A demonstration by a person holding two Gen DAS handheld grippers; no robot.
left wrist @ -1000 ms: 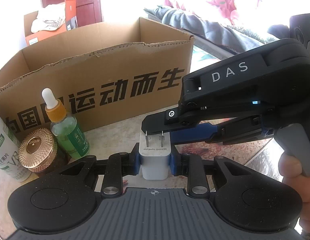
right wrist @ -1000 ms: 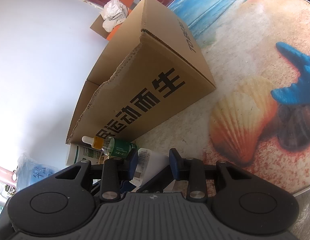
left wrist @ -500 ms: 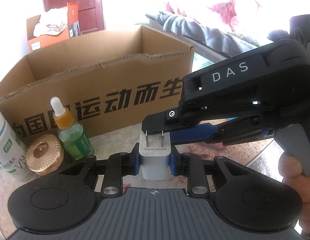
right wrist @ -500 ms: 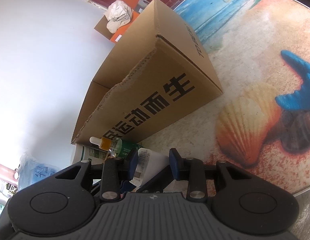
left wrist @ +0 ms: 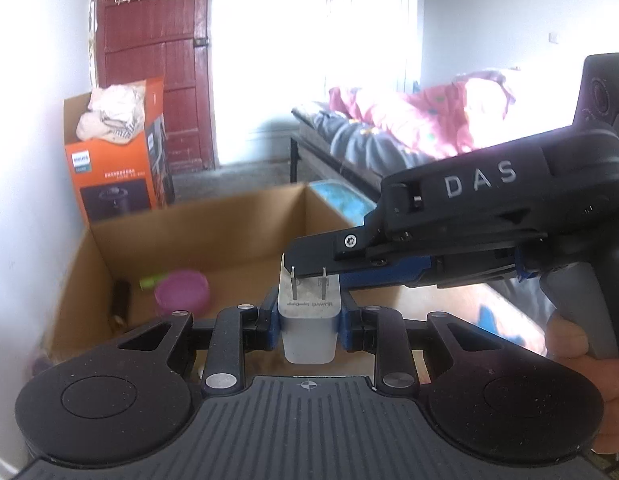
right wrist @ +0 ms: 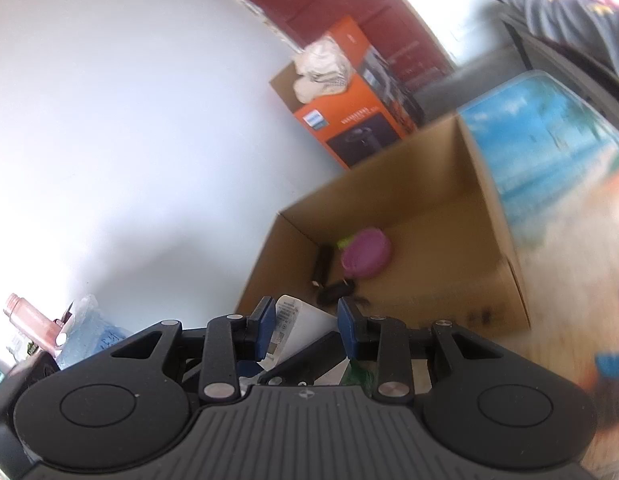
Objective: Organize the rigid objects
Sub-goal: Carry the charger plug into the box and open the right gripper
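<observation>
Clamping white charger (left wrist: 308, 322) in left gripper (left wrist: 308, 326) | right gripper (right wrist: 306, 330) clamped on it too | above cardboard box (left wrist: 237, 224)

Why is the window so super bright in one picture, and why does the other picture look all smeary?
Left wrist view: daylight through the doorway washes it out to pure white, while the white charger in the left gripper stays sharp. Right wrist view: the cardboard box and patterned tablecloth are smeared by motion blur, and the fisheye lens bends the edges.
</observation>
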